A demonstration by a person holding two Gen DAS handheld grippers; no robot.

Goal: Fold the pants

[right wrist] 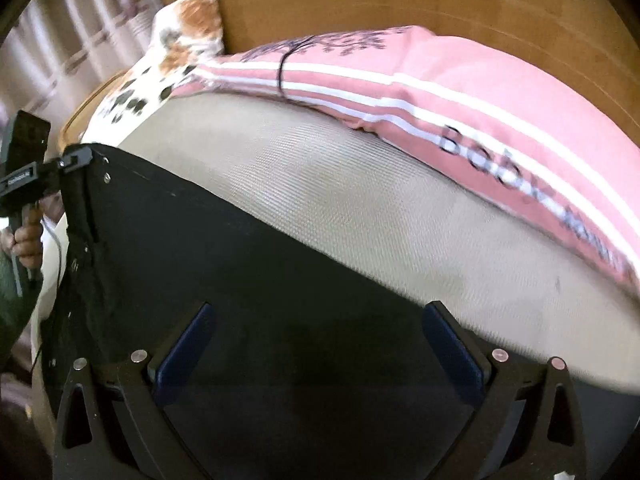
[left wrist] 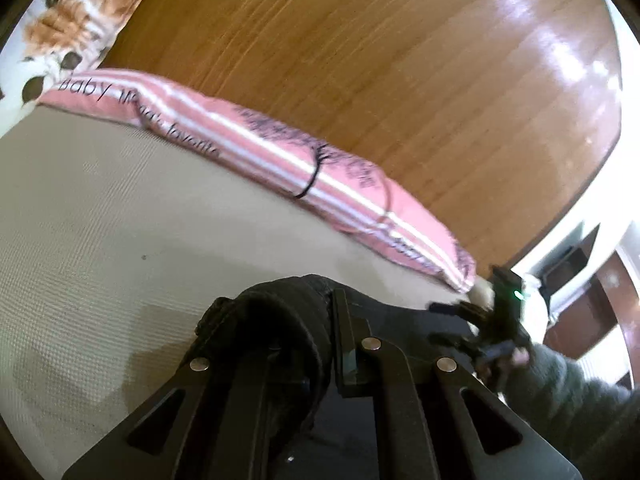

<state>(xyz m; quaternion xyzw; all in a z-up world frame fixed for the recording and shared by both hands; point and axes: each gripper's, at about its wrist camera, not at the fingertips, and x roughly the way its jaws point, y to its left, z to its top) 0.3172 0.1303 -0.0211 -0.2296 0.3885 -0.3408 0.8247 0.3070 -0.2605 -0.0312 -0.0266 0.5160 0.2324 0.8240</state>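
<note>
Black pants (right wrist: 224, 256) lie spread on a beige bed (right wrist: 360, 200). In the left wrist view my left gripper (left wrist: 280, 320) is shut on a bunched black edge of the pants (left wrist: 280, 304). It also shows at the far left of the right wrist view (right wrist: 76, 160), pinching the pants' corner. My right gripper (right wrist: 320, 320) is open, its blue-padded fingers (right wrist: 188, 344) spread wide just above the flat pants; nothing is between them. It appears small at the right of the left wrist view (left wrist: 452, 320), at the pants' other end.
A pink striped pillow (left wrist: 280, 148) with black lettering lies along the bed's far edge against a wooden headboard (left wrist: 400, 60). A floral white-and-orange pillow (right wrist: 180, 40) sits beside it. Curtains (right wrist: 80, 40) hang beyond the bed's left end.
</note>
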